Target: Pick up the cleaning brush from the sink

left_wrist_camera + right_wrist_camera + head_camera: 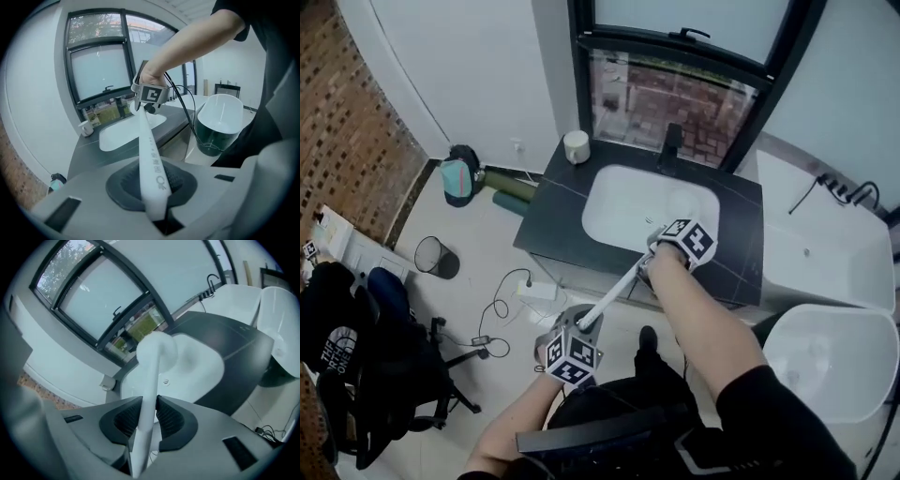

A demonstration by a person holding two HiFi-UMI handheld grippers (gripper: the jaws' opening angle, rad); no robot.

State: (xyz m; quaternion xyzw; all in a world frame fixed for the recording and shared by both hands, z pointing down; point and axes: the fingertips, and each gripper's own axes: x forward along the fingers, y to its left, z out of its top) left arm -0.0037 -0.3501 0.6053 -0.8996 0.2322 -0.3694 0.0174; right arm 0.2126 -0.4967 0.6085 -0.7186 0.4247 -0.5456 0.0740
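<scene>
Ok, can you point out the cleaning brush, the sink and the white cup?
cleaning brush (614, 294): head view, middle of its white handle.
sink (623, 211): head view, bare floor of the basin.
white cup (576, 147): head view, middle of its body.

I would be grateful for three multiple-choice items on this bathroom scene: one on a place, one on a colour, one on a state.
1. Where does the cup stand?
A. on the floor
B. on the counter
C. on the window ledge

2. What colour is the brush?
A. white
B. red
C. black

3. How is the brush held?
A. by the left gripper alone
B. by the left gripper and the right gripper
C. by neither

Answers:
1. B, as the cup sits at a corner of the dark counter.
2. A, as its long handle is white.
3. B, as each gripper's jaws are closed on the handle.
</scene>
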